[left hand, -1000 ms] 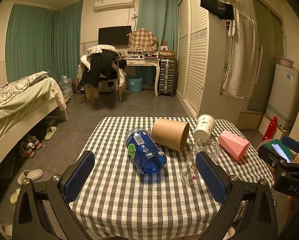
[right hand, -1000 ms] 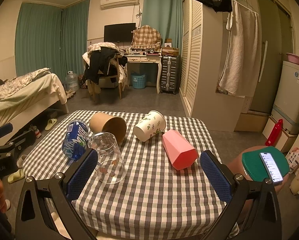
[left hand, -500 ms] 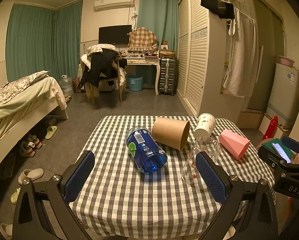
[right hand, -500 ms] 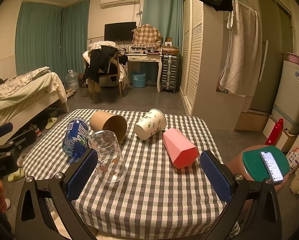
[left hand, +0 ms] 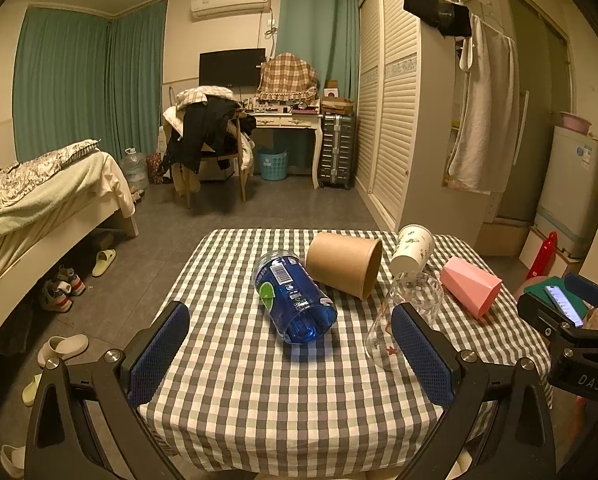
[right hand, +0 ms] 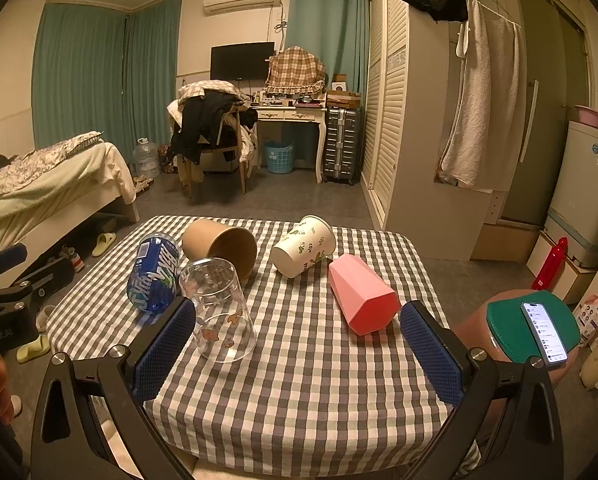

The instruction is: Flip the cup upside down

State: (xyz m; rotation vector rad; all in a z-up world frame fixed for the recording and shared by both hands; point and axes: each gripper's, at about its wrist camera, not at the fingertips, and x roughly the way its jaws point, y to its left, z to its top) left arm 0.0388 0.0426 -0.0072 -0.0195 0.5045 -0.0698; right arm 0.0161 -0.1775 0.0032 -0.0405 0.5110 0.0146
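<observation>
**Cups lying on their sides, nothing grasped yet**

Both my left gripper (left hand: 289,354) and right gripper (right hand: 299,350) stand wide apart and empty. Pink cup (right hand: 361,294) lies on the counter (right hand: 311,392), just right of the clear glass (right hand: 219,310). I would take it across the middle, then turn its mouth down.

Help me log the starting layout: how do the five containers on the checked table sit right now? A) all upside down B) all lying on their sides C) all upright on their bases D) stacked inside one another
B: the blue bottle, brown paper cup, clear glass cup, white printed paper cup and pink faceted cup each lie tipped over on the tablecloth.
</observation>
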